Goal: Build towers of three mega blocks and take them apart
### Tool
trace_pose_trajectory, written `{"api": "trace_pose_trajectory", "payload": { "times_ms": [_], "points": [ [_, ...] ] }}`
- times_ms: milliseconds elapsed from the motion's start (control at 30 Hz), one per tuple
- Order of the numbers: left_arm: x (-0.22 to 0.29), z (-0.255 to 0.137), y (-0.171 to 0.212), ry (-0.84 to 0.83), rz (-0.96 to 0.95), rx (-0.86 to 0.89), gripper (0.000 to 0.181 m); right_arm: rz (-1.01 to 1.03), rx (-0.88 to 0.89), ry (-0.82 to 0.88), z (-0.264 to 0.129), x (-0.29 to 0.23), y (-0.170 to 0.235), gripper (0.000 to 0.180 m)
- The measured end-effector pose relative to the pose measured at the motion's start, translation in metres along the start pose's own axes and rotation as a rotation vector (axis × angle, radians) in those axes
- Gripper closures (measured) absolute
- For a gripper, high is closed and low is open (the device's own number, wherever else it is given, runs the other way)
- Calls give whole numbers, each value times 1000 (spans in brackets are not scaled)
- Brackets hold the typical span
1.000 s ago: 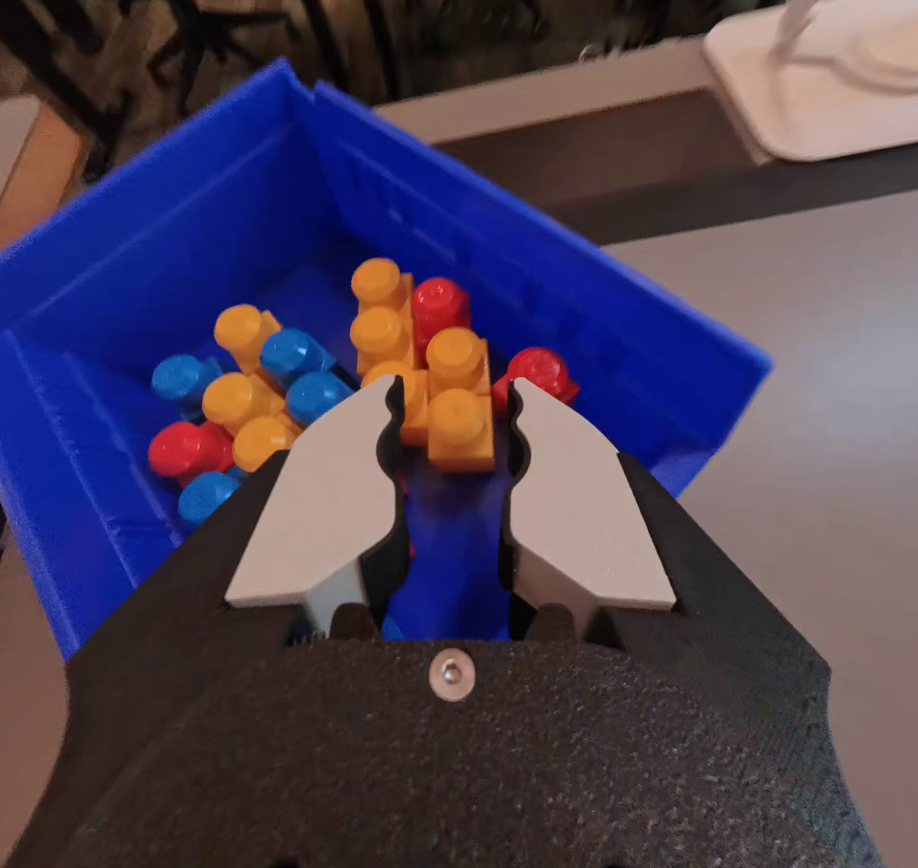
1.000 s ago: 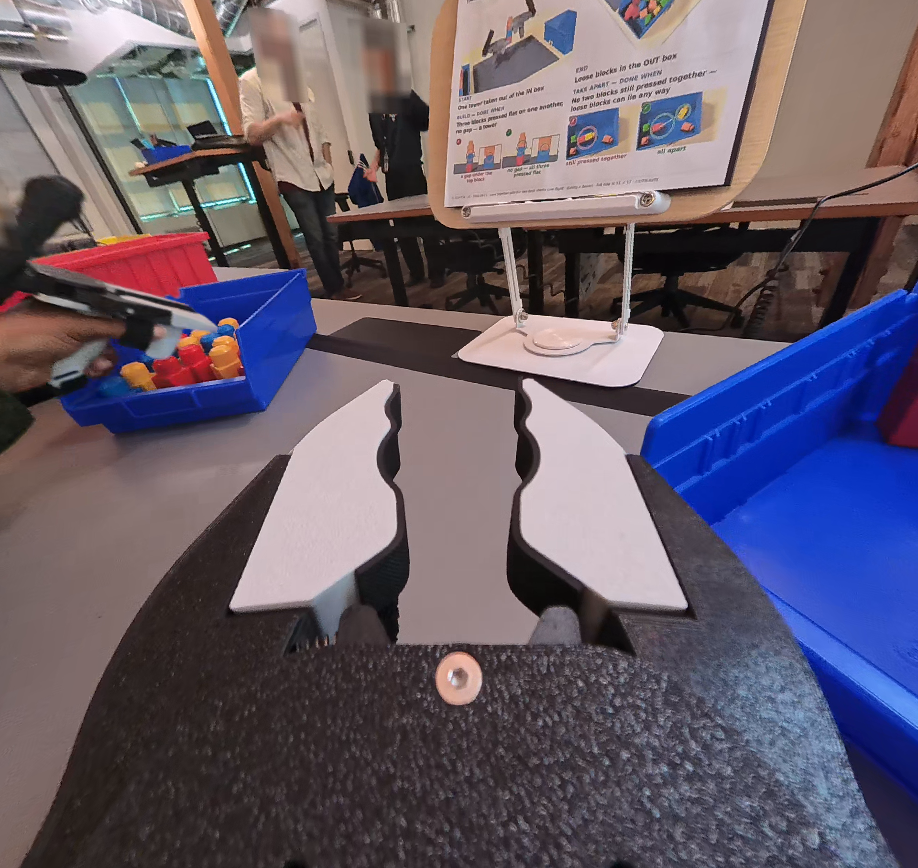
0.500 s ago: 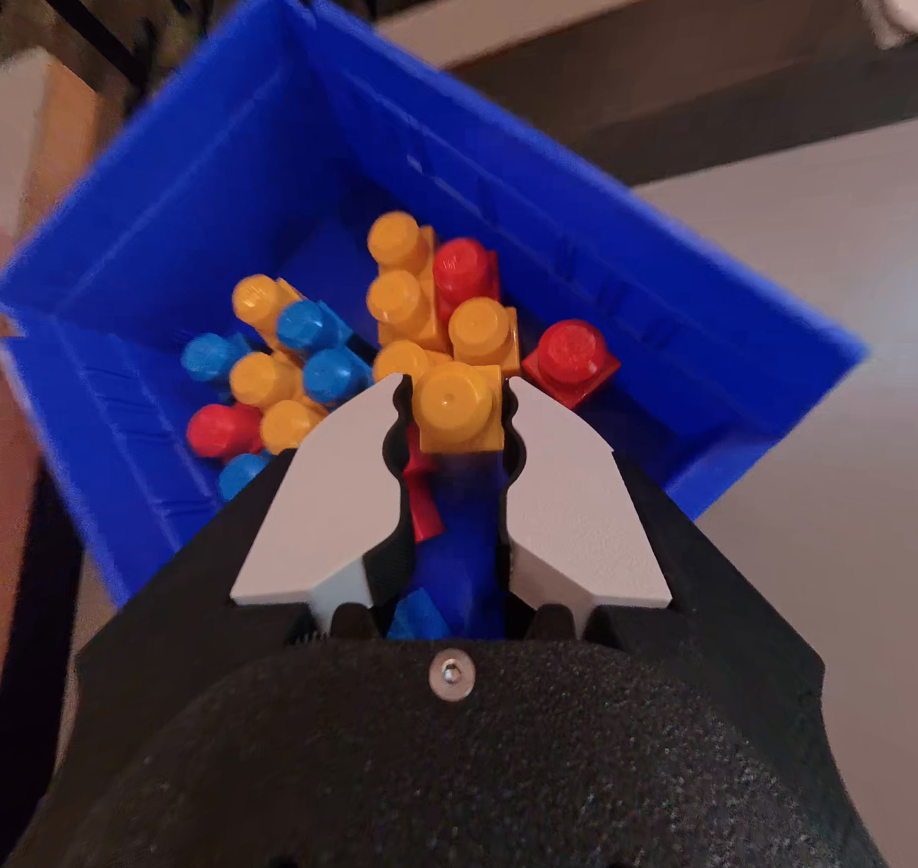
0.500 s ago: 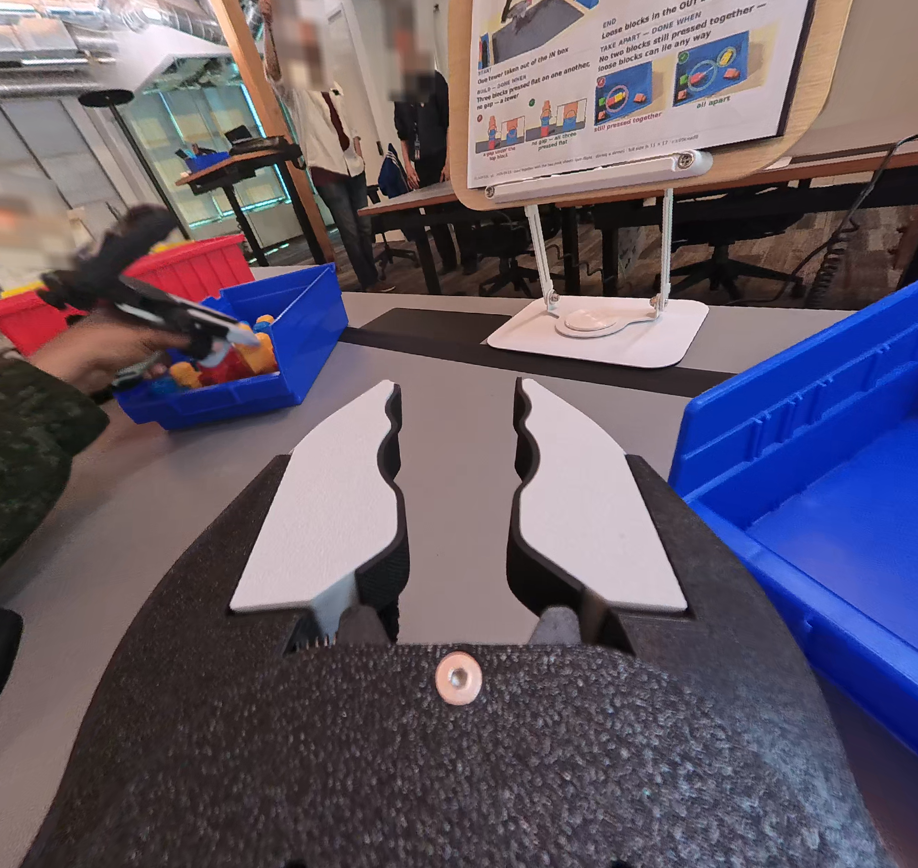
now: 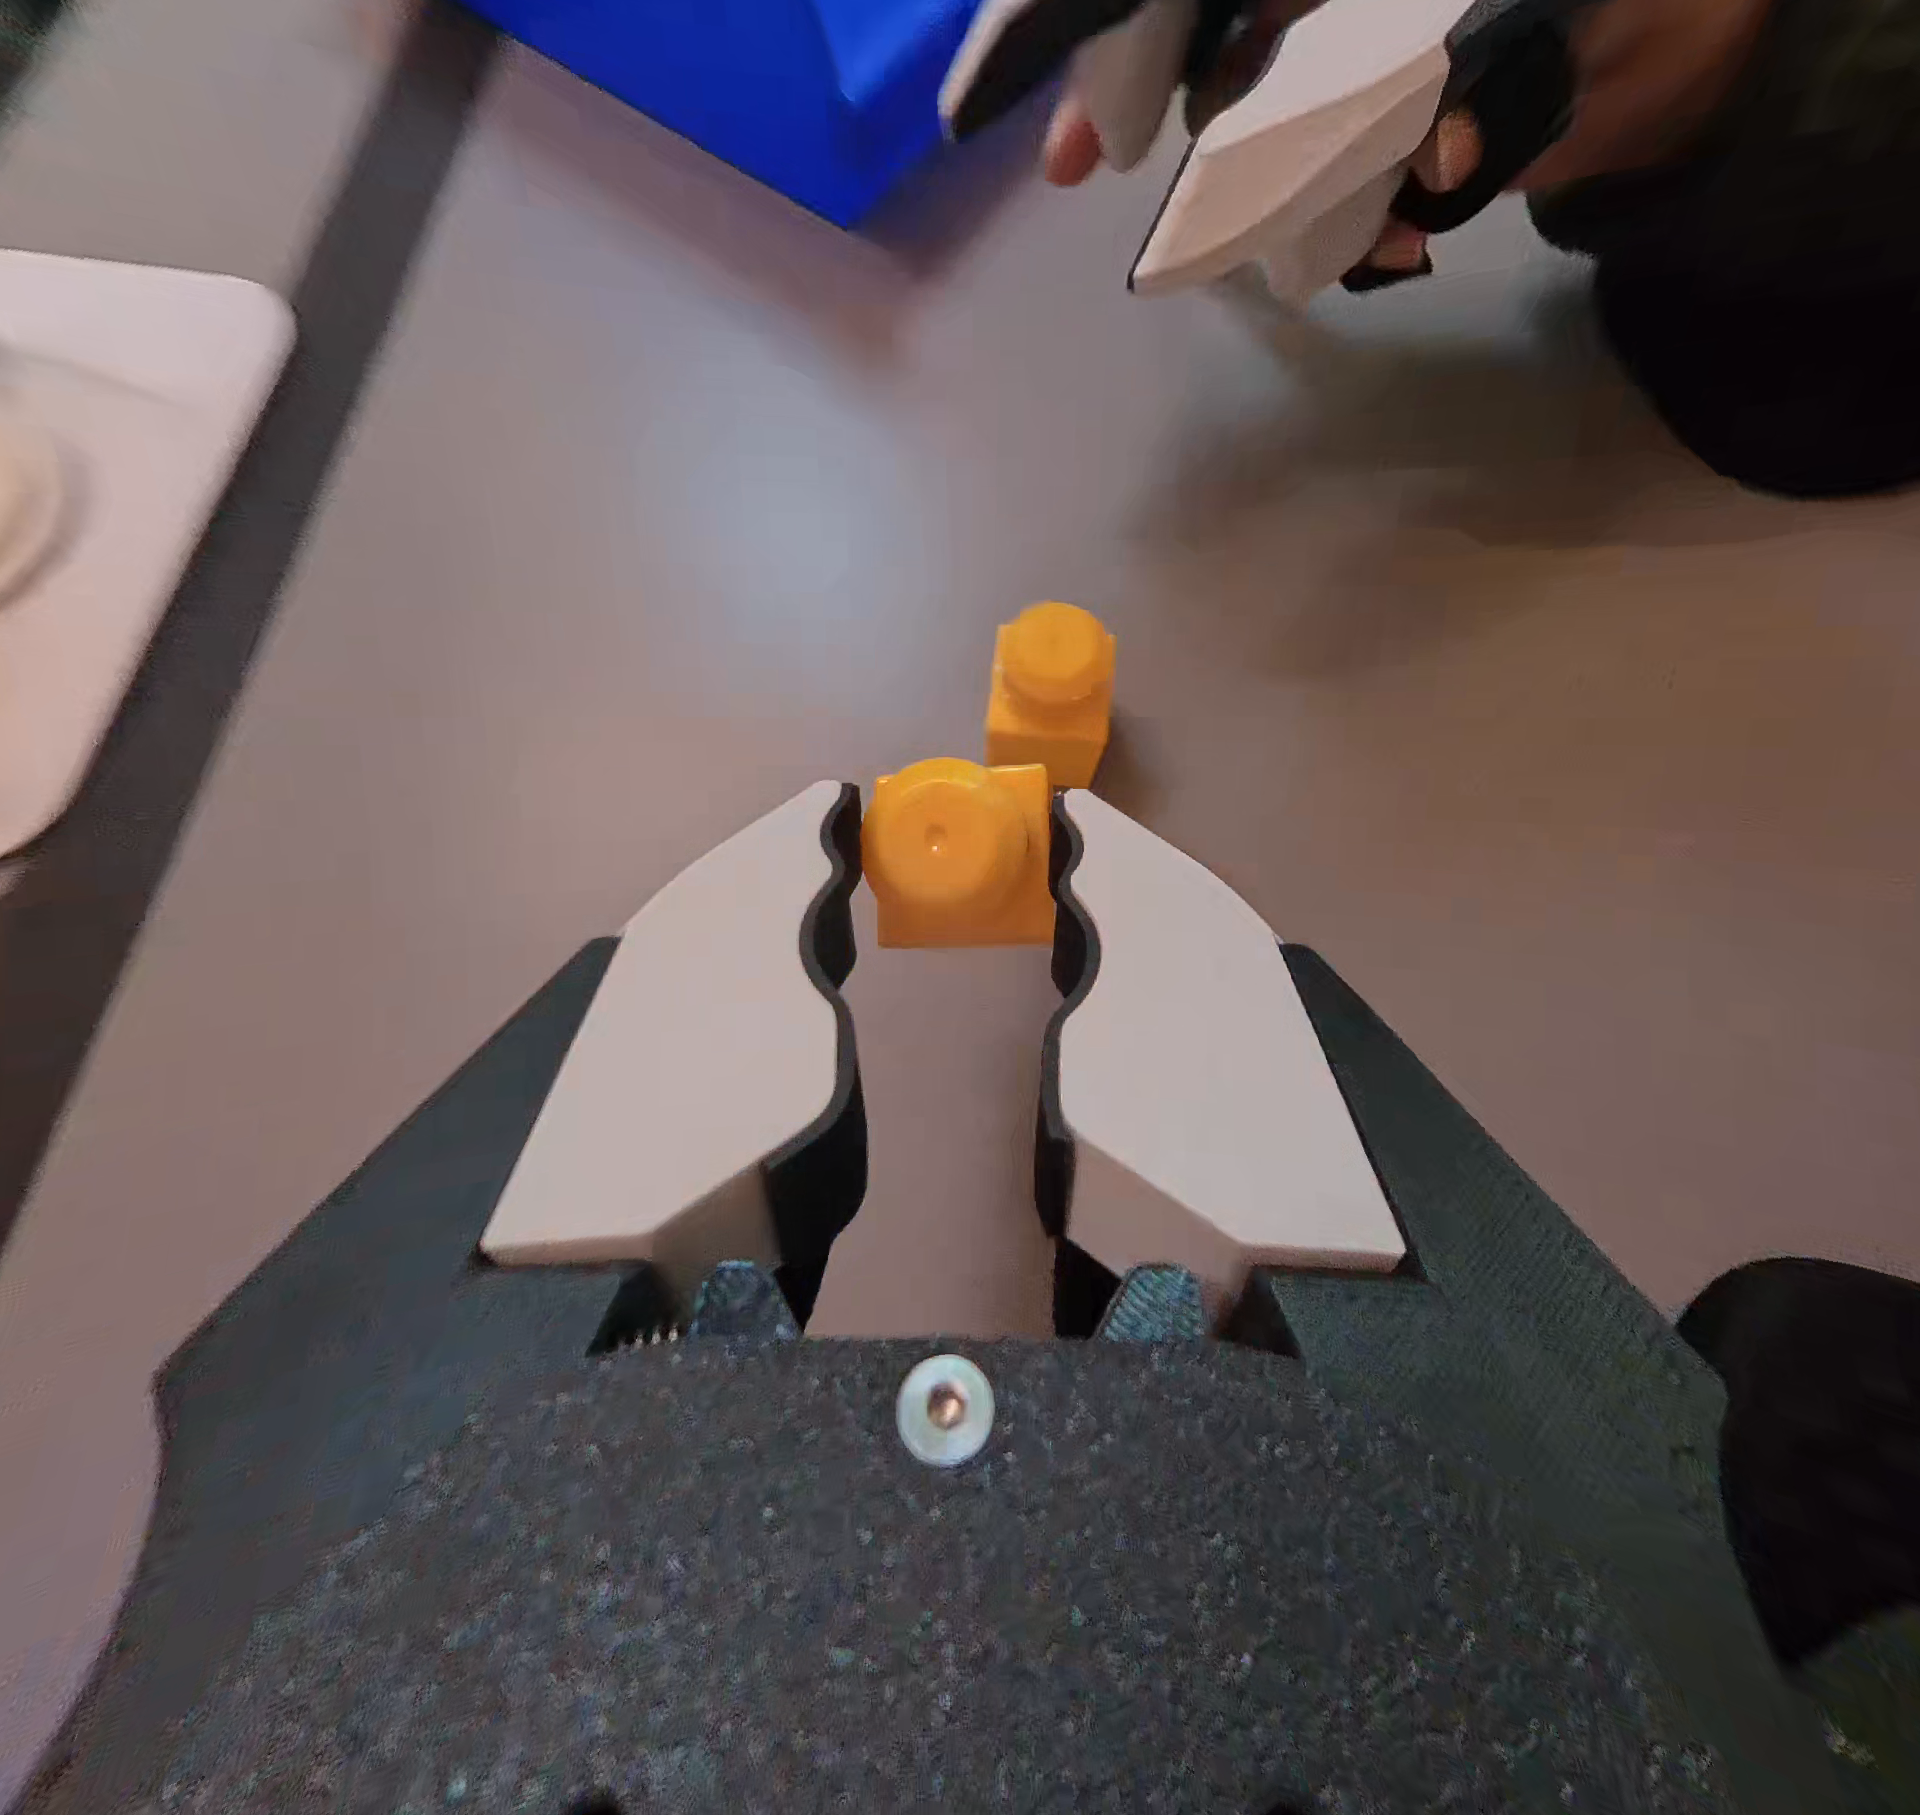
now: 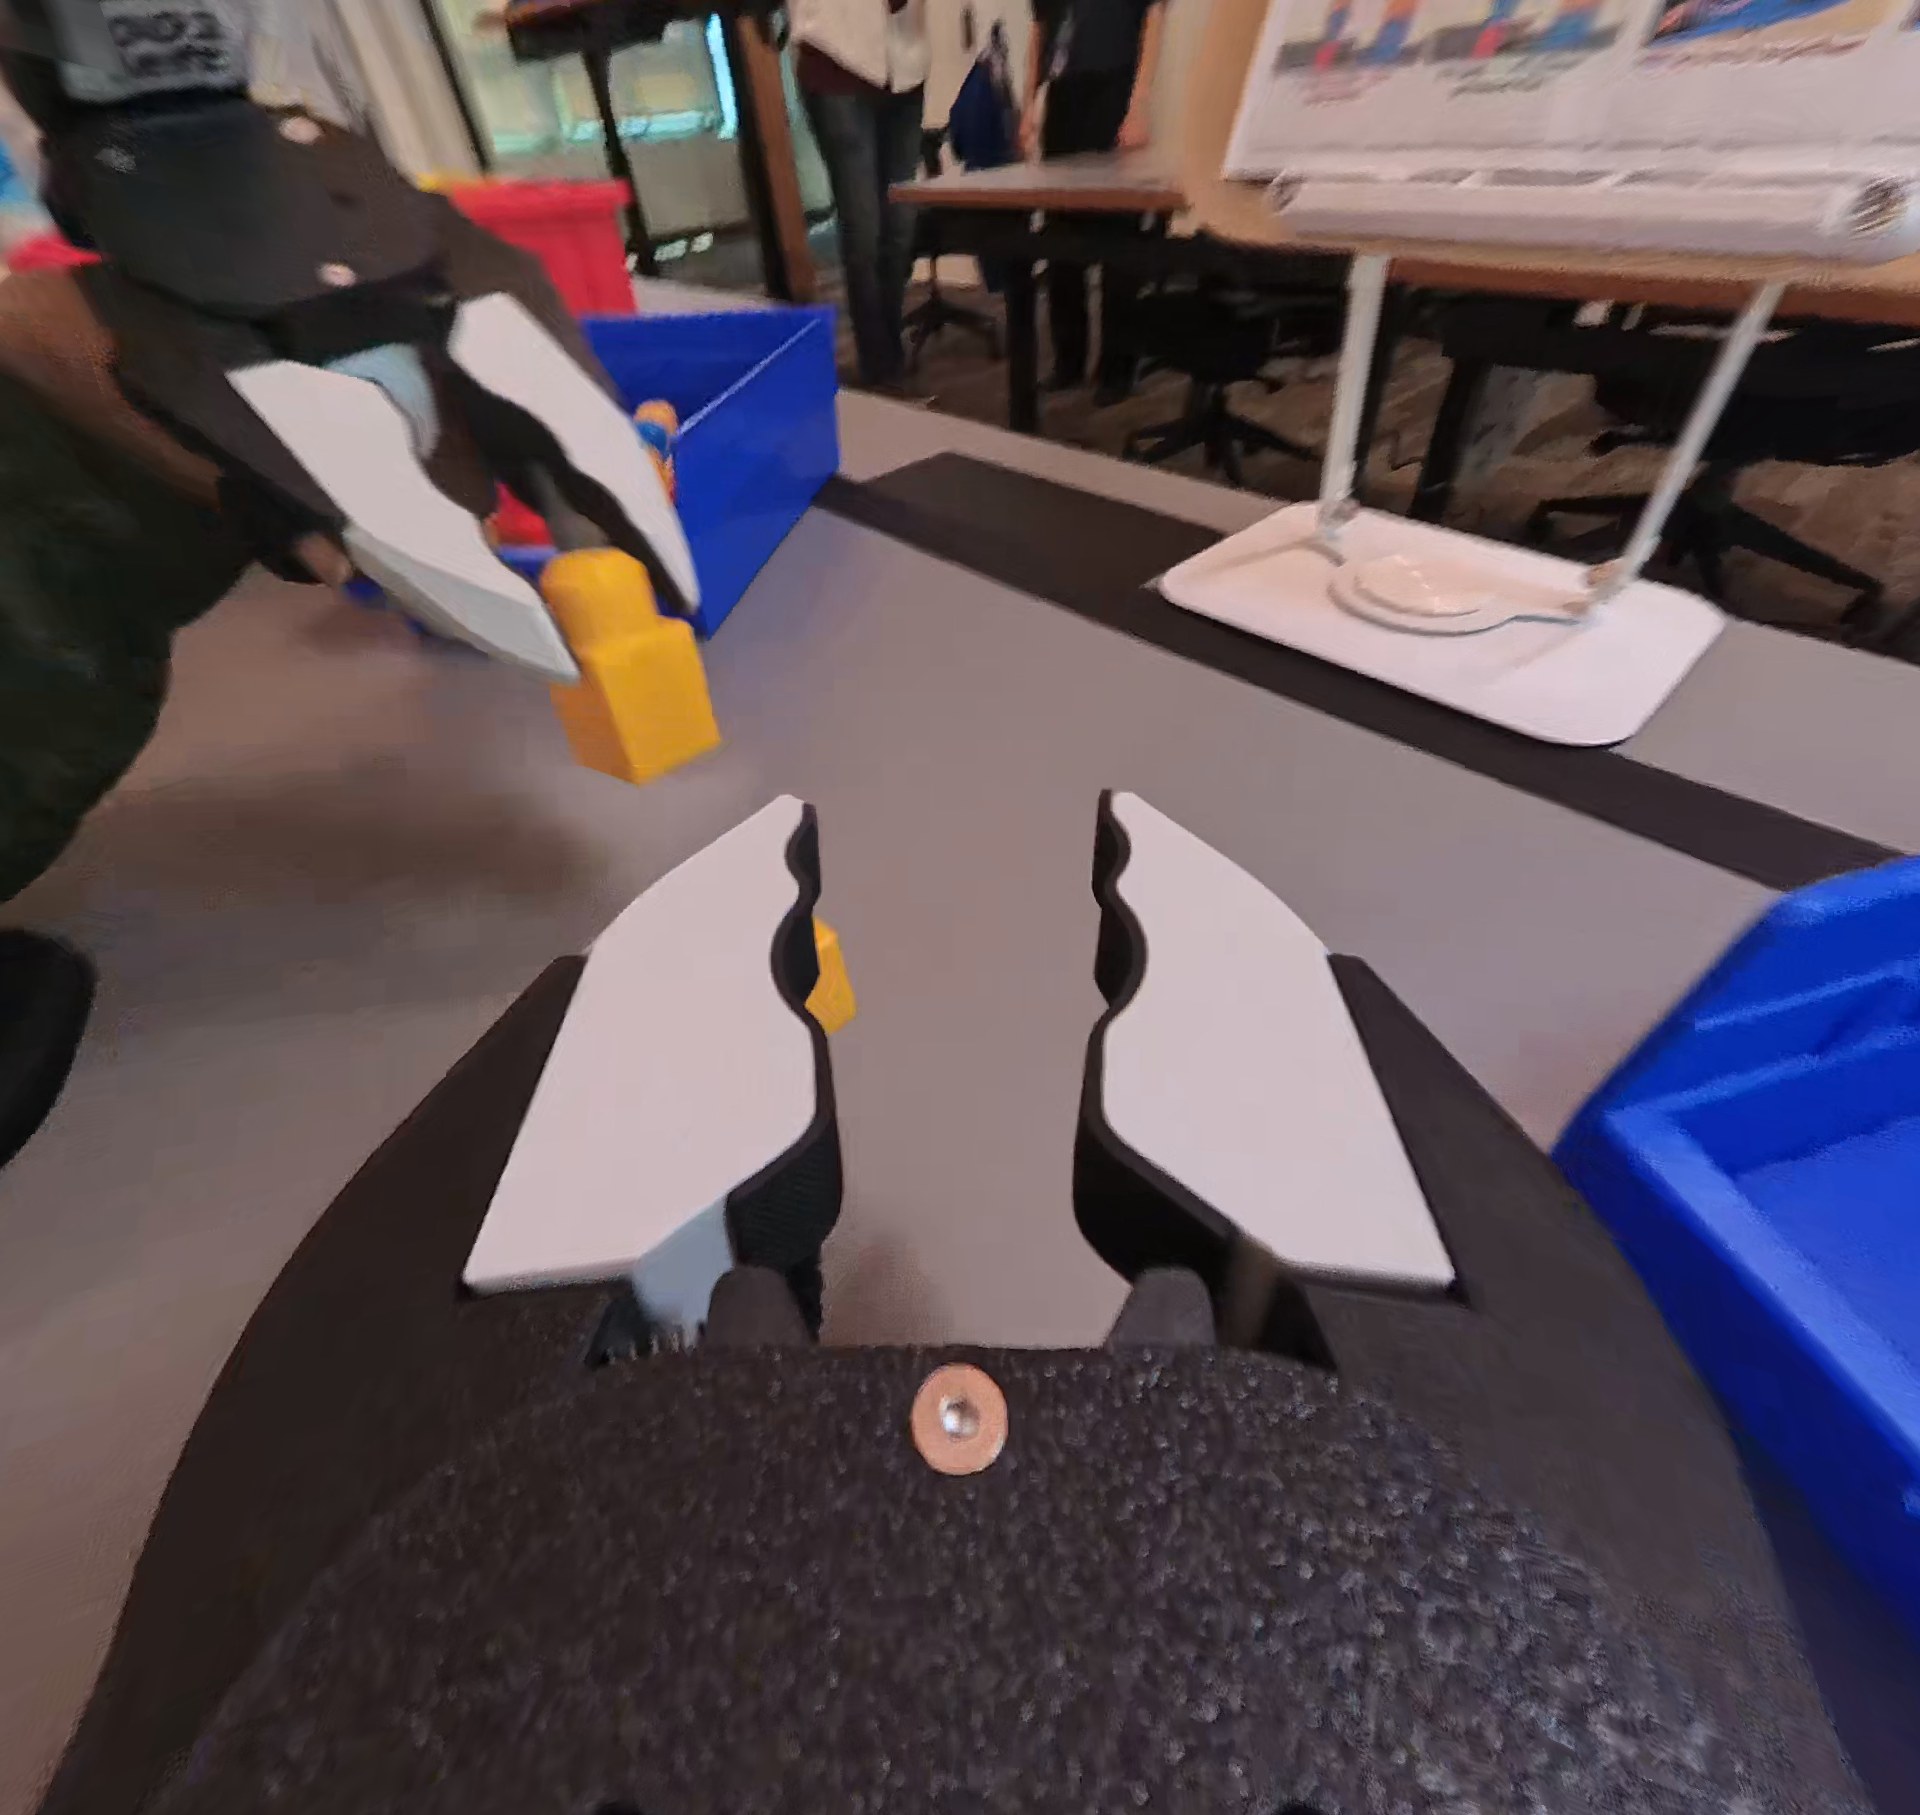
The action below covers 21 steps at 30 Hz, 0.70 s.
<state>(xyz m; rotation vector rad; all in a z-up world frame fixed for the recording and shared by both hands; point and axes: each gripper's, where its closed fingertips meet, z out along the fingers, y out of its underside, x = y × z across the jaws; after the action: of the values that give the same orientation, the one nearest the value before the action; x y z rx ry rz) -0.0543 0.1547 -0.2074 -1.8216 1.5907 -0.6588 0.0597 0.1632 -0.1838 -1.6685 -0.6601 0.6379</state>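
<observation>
Left tongs (image 5: 954,809) clamped on orange block (image 5: 956,861), right tongs (image 6: 956,830) apart, right view alone shows poster stand (image 6: 1444,612)

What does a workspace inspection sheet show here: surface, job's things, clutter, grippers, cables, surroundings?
Surface: grey table with a black strip.
Job's things: orange held block; orange table block standing just beyond it; blue bin with blocks; second bin, blue, at right.
Clutter: sign stand; red bin.
Grippers: left gripper shut on the held block; right gripper open, empty.
Cables: nothing seen.
Surroundings: people standing, desks, chairs.
</observation>
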Motion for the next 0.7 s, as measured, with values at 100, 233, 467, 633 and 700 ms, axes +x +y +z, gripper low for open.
{"api": "trace_pose_trajectory", "payload": {
  "times_ms": [100, 233, 467, 633, 700],
  "points": [
    [9, 42, 16, 72, 12, -89, 146, -70, -111, -62, 10, -16, 21, 116],
    [12, 59, 28, 90, 15, -113, 148, -144, -204, -137, 15, -32, 39, 113],
    [-15, 22, 18, -50, -21, -34, 139, -210, -306, -183, 20, -43, 63, 112],
    [-83, -79, 6, -420, -230, 233, 149, -201, -264, -178, 20, -44, 55, 113],
    [-115, -130, 14, -609, -377, 397, 151, -187, -233, -166, 19, -42, 49, 114]
  ]
}}
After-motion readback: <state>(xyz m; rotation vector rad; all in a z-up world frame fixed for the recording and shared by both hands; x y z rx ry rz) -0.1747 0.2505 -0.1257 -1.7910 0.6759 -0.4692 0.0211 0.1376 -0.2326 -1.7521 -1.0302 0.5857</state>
